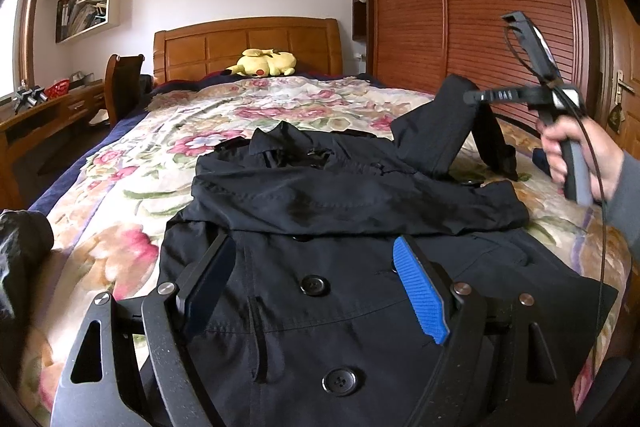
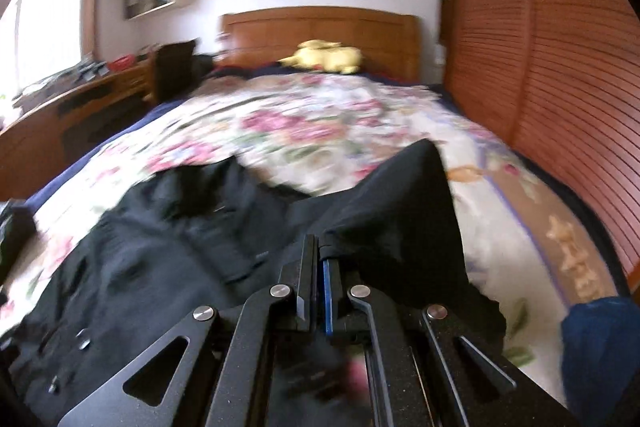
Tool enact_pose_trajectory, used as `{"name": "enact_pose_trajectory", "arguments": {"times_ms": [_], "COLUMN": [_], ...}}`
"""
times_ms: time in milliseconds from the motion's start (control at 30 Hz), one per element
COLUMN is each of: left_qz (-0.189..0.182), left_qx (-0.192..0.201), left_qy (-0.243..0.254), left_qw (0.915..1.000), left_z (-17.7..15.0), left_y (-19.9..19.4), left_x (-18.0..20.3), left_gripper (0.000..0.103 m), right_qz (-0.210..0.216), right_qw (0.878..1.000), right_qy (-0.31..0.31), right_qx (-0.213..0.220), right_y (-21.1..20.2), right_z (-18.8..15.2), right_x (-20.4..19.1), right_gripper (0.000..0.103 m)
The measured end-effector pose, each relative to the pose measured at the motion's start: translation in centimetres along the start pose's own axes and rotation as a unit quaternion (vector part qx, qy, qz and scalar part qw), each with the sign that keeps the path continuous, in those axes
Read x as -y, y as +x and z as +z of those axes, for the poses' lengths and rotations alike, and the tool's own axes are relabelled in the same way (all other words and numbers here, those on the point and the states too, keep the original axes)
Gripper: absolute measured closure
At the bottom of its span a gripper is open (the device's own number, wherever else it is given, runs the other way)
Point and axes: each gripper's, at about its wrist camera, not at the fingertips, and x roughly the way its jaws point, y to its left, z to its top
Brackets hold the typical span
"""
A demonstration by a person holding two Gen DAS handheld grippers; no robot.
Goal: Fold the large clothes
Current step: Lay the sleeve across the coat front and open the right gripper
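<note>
a large black buttoned coat of smooth cloth (image 1: pixel 320 195) lies spread across the middle of the left wrist view, on a bed with a cream quilt printed with pink flowers (image 1: pixel 168 131). the left hand-held gripper (image 1: pixel 316 267) sits at the bottom centre of that view, its blue-padded jaws standing wide apart over the coat's front with nothing between them. at the right of the same view a hand in a grey sleeve (image 1: pixel 576 155) holds the right hand-held gripper (image 1: pixel 470 95), whose jaws are pinched together on the coat's black sleeve (image 1: pixel 436 131), lifting it into a peak above the quilt. the right wrist view is blurred, but its jaws (image 2: pixel 320 247) seem clamped on that sleeve (image 2: pixel 400 195) at lower centre. a yellow plush toy (image 1: pixel 262 63) rests by the wooden headboard (image 1: pixel 248 43) at upper centre
</note>
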Motion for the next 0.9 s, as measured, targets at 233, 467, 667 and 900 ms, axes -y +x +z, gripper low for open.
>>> {"name": "enact_pose_trajectory", "arguments": {"times_ms": [233,467,667,900], "left_qz": [0.003,0.005,0.006,0.007], "left_qx": [0.003,0.006,0.006,0.008], "left_qy": [-0.006,-0.009,-0.012,-0.013], "left_qw": [1.0,0.9999,0.9999,0.9999], "left_z": [-0.1,-0.1,-0.1,-0.2], "left_y": [-0.6,-1.0,-1.0,-1.1], "left_x": [-0.7,-1.2,-1.7,-1.9], "left_gripper": [0.021,0.021,0.021,0.021], "right_qz": [0.049,0.048,0.036,0.053], "right_qw": [0.996,0.991,0.99,0.994], "right_qy": [-0.039,-0.058,-0.056,-0.051], "right_qx": [-0.062,-0.107,-0.124,-0.076], "right_y": [1.4,2.1,0.0,-4.7], "right_z": [-4.4,-6.2,-7.1,-6.4], "right_x": [-4.8,-6.2,-6.4,-5.9], "right_gripper": [0.101,0.101,0.094,0.055]}}
